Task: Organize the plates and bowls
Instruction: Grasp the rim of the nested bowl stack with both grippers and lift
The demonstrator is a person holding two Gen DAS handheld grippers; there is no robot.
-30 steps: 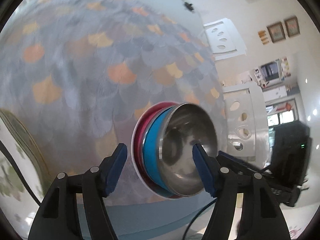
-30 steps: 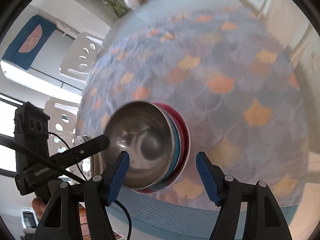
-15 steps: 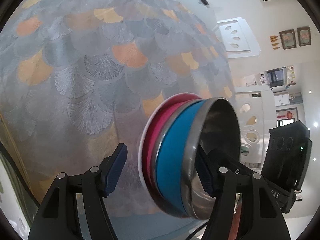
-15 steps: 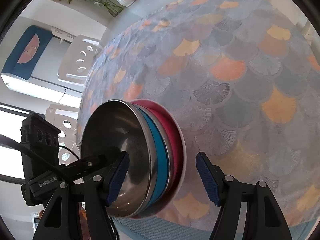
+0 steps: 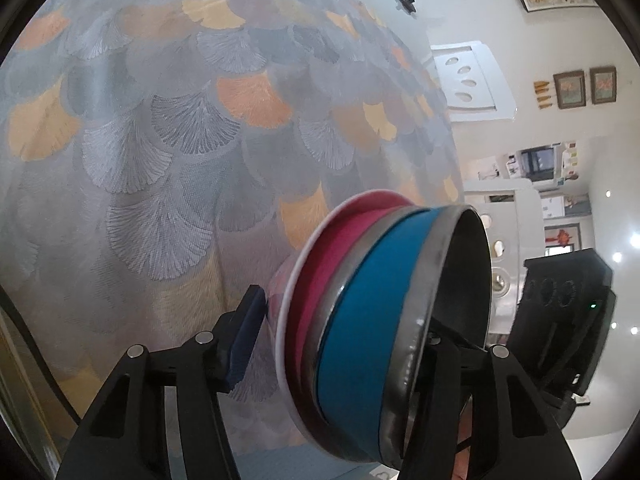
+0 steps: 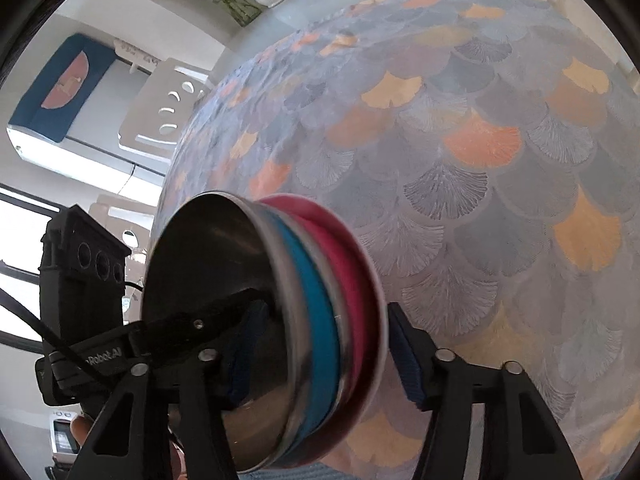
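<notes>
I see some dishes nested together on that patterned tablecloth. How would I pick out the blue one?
Start from the tablecloth with its fan-shaped grey and orange pattern, then find the single stack of dishes near its edge, flanked by black grippers. The blue bowl sits in the middle of that stack: a steel bowl nests inside it, a pink-red dish lies under it, and only its side is bright turquoise.

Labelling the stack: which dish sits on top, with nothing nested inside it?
The blue-sided steel bowl: its inside is bare steel and open. The pink bowl holds it, and the white plate lies lowest, on the tablecloth.
</notes>
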